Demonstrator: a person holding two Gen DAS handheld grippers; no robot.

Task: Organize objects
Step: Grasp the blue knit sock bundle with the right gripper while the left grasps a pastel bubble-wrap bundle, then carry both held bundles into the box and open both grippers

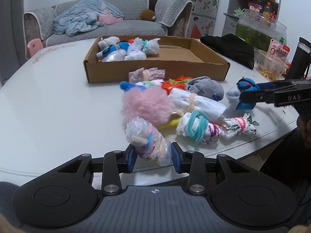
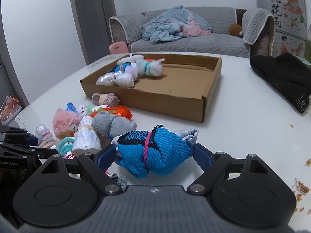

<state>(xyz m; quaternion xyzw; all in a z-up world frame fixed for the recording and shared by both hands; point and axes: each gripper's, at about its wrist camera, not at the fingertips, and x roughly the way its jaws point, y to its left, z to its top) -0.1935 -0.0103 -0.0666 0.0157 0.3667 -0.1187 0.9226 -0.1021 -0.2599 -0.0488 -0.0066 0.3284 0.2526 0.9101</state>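
- Two grips: left gripper [image 1: 153, 156] clamps plastic-wrapped pastel yarn bundle [image 1: 147, 142], long axis tilted, top leaning left, above white table [image 1: 58, 97].
- Right gripper [image 2: 155, 155] squeezes blue sock bundle [image 2: 155, 153], long axis crosswise between pads, near cardboard tray [image 2: 171, 103].

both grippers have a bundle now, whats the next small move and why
Probably lift both and carry them toward the cardboard box. The left gripper is shut on the plastic-wrapped pastel bundle, and the right gripper clamps the blue knit bundle. The box already holds several bundles at its far-left end, with bare floor beside them.
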